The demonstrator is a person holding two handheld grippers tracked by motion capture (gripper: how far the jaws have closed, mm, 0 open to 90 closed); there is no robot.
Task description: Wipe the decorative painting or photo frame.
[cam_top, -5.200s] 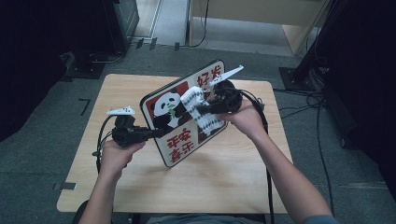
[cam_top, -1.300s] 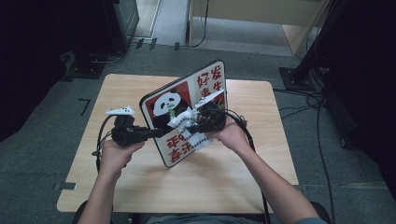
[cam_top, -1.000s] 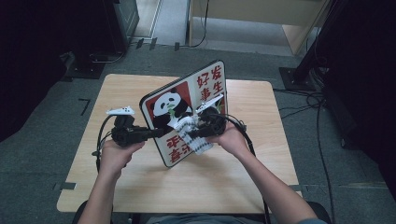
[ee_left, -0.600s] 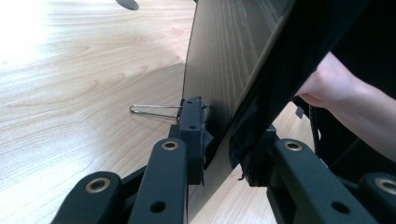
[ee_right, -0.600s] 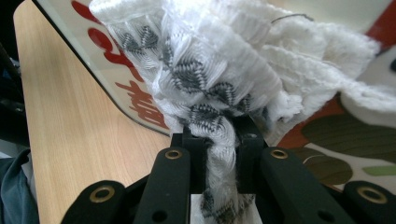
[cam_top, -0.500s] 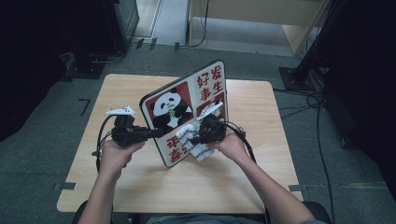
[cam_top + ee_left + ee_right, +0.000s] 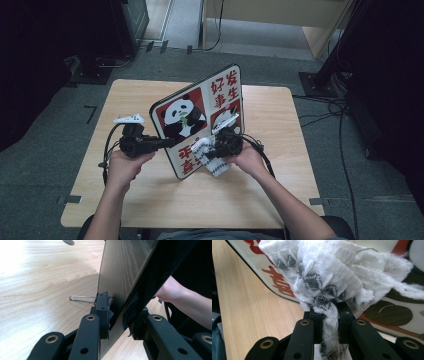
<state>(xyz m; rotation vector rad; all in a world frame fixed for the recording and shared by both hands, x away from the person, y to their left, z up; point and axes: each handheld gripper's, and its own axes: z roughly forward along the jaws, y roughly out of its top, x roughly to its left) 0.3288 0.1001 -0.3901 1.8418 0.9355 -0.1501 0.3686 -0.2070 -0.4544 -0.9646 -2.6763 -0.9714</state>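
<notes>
A board point(image 7: 200, 115) printed with pandas and red characters stands tilted on its lower edge on the wooden table point(image 7: 285, 170). My left gripper point(image 7: 167, 142) is shut on the board's left edge. In the left gripper view its jaws point(image 7: 117, 312) clamp the dark back point(image 7: 120, 272) and the front of the panel. My right gripper point(image 7: 210, 152) is shut on a white cloth point(image 7: 218, 169) with a grey zigzag pattern and holds it against the board's lower front. In the right gripper view the bunched cloth point(image 7: 332, 272) lies on the glossy board face point(image 7: 392, 312), pinched between the jaws point(image 7: 329, 312).
A thin wire loop point(image 7: 81, 299) sticks out from the board's back, just above the table top. Cables point(image 7: 330, 117) trail over the grey floor to the right of the table. Dark cabinets point(image 7: 125, 20) stand beyond the far left corner.
My right gripper has slid the cloth down the board's face, from the upper right panel to the lower edge near the table. The left gripper and the board have stayed put.
</notes>
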